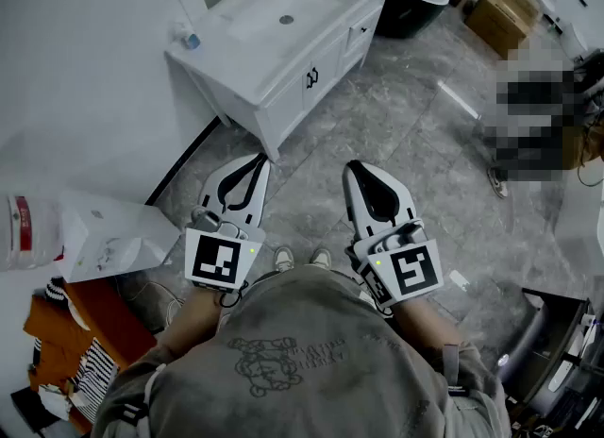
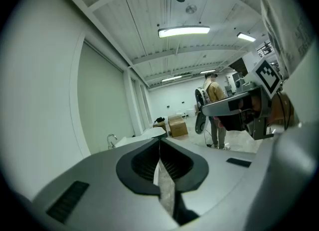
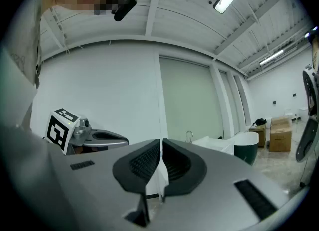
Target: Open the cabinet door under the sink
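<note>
Grey tiled floor (image 1: 396, 143) lies between you and the white sink cabinet (image 1: 291, 98), whose door (image 1: 326, 60) sits shut and untouched. Your left gripper (image 1: 255, 160) and right gripper (image 1: 355, 168) hang near your waist, jaws together, empty. The whole task is left.

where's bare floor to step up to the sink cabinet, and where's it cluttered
Bare: the grey tiled floor between the sink cabinet and the left gripper and right gripper, straight ahead. Crowded: the left, with a white paper bag and piled clothing; the far right, near a cardboard box.
</note>
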### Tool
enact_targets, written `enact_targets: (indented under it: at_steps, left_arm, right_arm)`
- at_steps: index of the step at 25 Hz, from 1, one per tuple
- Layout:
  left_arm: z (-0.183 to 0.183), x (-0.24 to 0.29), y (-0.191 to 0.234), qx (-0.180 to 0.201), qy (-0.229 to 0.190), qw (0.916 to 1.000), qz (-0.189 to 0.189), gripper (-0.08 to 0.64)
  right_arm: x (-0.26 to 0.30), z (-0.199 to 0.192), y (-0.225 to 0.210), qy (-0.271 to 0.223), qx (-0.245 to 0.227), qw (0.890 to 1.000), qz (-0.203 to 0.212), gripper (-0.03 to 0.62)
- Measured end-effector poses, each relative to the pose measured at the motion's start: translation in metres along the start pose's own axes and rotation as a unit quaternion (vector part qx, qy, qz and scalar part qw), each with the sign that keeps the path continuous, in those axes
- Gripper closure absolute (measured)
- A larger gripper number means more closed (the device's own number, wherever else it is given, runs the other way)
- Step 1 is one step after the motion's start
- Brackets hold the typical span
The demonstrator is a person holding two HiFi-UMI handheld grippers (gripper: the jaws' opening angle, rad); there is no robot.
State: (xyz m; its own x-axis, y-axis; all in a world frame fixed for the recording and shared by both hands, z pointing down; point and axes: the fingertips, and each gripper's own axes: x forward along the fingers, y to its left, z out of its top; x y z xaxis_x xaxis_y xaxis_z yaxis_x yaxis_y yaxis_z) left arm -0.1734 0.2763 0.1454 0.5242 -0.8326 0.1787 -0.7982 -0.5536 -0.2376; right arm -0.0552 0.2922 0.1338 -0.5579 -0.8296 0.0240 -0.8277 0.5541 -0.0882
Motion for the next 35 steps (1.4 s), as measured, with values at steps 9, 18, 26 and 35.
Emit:
enact_targets:
  at_steps: [9,18,26,35]
  left_arm:
    - [0.004,0.006,-0.012,0.003,-0.002,1.0000,0.001,0.538]
    - [0.007,0.015,-0.032,0.003,0.001,1.0000,0.009,0.538]
    - [0.006,0.022,-0.049,0.011,0.005,0.9997,0.020,0.538]
    - [-0.011,0.046,-0.048,0.011,0.006,0.9999,0.009,0.538]
  right_arm:
    - [-0.012,0.006,-0.017,-0.019,-0.001,1.000,-0.017,0.557]
    - [-0.023,0.006,-0.033,-0.017,-0.010,1.000,-0.007,0.557]
    - [-0.031,-0.005,-0.048,-0.004,-0.013,1.000,0.007,0.557]
    - [-0.014,-0.025,-0.065,0.013,-0.025,1.000,-0.006,0.557]
